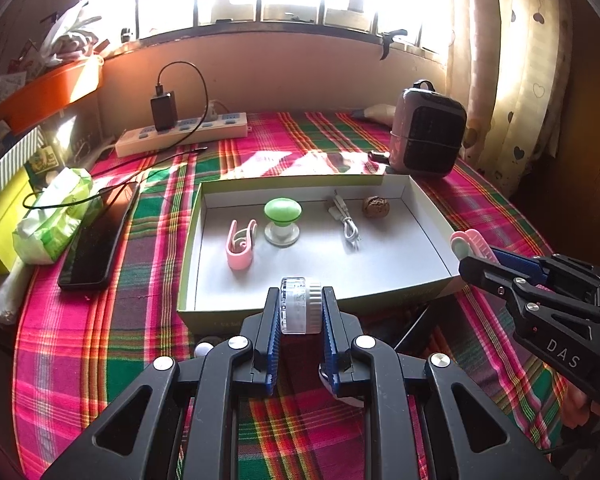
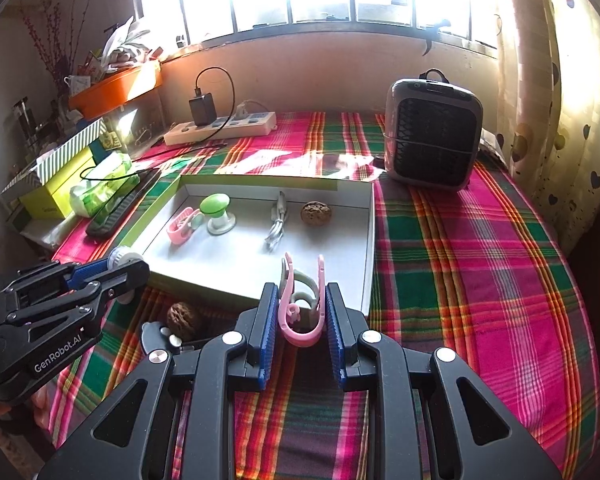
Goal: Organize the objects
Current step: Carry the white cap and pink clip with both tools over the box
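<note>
My left gripper [image 1: 300,304] is shut on a small clear-and-white cylinder [image 1: 300,305], held just before the near wall of the shallow white box [image 1: 400,256]. My right gripper [image 2: 299,308] is shut on a pink clip [image 2: 300,304] with a pale green part, above the box's near right corner [image 2: 366,288]. Inside the box lie another pink clip [image 1: 240,246], a green-topped knob [image 1: 283,216], a coiled white cable [image 1: 346,222] and a walnut [image 1: 376,205]. In the right wrist view the left gripper [image 2: 120,262] shows at the left, and a second walnut [image 2: 184,320] lies on the cloth.
A plaid cloth [image 2: 480,260] covers the table. A grey heater [image 2: 432,136] stands at the back right. A power strip [image 1: 180,132] with a black charger sits at the back. A black phone [image 1: 100,236], a tissue pack [image 1: 56,216] and yellow boxes [image 1: 0,224] crowd the left.
</note>
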